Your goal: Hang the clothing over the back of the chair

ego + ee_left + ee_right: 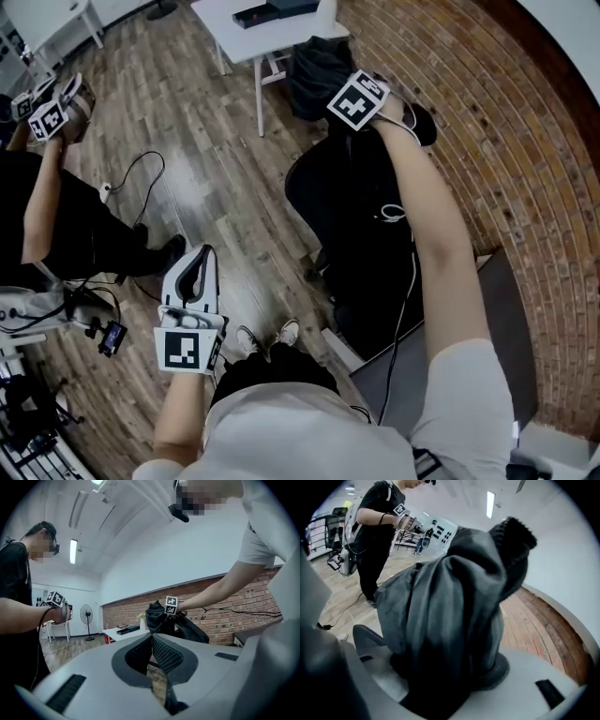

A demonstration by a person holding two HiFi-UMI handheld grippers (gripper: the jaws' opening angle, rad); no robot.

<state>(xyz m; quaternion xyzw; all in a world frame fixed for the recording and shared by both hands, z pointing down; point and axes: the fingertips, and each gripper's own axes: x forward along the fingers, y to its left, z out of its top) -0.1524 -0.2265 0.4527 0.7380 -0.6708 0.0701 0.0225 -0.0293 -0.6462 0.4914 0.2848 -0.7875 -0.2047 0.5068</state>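
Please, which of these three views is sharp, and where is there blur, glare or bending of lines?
Head view: sharp, but the wide lens curves the brickwork; pale glare lies on the wooden floor. Left gripper view: the ceiling lamp is blown out, the near left claw soft. Right gripper view: the clothing is smeared and dark.

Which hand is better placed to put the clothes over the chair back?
The right. Its hand-held gripper has the clothing between its jaws, right above the chair. The left hand-held gripper is shut, empty and off to the side.
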